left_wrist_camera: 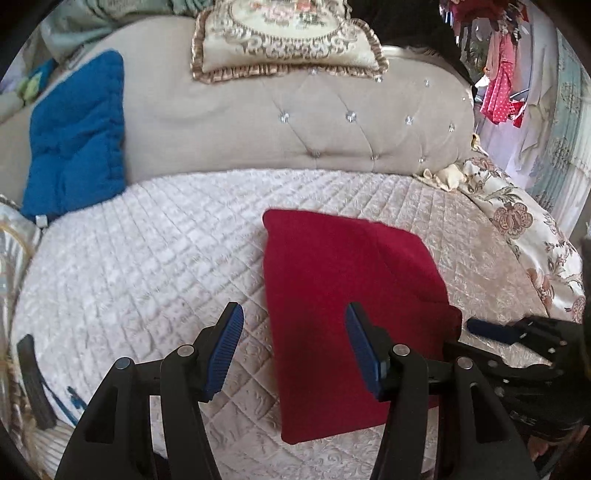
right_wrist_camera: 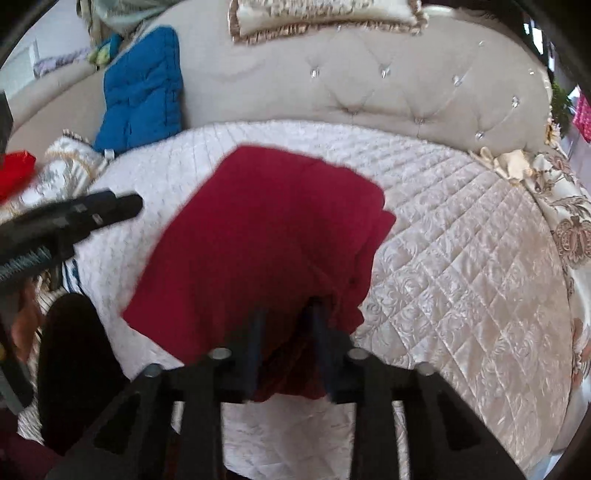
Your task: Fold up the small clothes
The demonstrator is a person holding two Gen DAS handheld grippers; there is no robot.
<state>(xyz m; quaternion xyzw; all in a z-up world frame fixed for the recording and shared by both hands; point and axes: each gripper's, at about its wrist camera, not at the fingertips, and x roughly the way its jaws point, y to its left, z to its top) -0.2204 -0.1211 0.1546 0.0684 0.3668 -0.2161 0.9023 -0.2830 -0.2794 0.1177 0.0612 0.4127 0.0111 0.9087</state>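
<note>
Right wrist only: red bag (right_wrist_camera: pixel 14 173).

In the right wrist view the right gripper (right_wrist_camera: pixel 286 332) is smeared by motion, and its blue fingertips (right_wrist_camera: pixel 317 314) sink into the near edge of the folded red garment (right_wrist_camera: pixel 266 236), so whether the pads press the cloth cannot be told. Beyond the claw, the embroidered cushion (right_wrist_camera: pixel 325 18) is cut off by the top edge. Left of the claw, the left gripper (right_wrist_camera: pixel 107 210) is blurred, its jaws unreadable.
</note>
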